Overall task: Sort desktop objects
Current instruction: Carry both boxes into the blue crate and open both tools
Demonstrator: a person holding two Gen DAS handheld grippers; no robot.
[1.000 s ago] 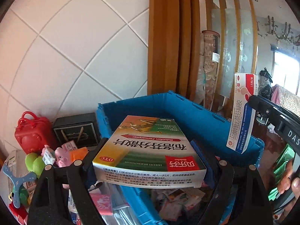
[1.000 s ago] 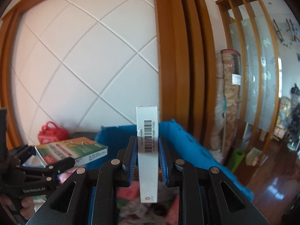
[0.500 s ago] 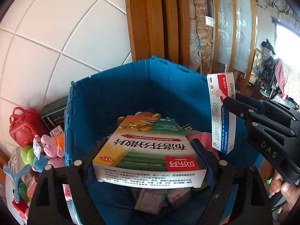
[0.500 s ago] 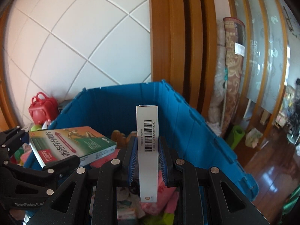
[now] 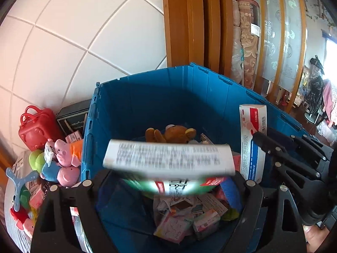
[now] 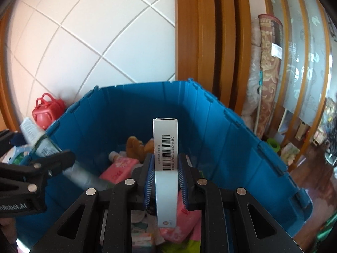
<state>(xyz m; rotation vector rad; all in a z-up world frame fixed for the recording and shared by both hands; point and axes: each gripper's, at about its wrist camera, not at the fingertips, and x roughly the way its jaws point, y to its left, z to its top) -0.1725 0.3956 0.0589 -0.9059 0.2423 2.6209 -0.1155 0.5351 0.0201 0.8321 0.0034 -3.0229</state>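
Cardboard, light and crushable, the slim white box (image 6: pixel 165 162) stands upright at 12 o'clock, pinched mid-length by the right tool (image 6: pixel 165 181) above the blue bin (image 6: pixel 231 130), while the left tool (image 5: pixel 168 181) has spread, its blurred box (image 5: pixel 168 158) falling.

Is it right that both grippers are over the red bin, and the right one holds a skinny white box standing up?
Not quite: the bin is blue, not red, as the right wrist view shows. The only red thing nearby is a small toy bag outside it. The rest holds: both grippers are over it, and the right gripper pinches a skinny white box standing upright.
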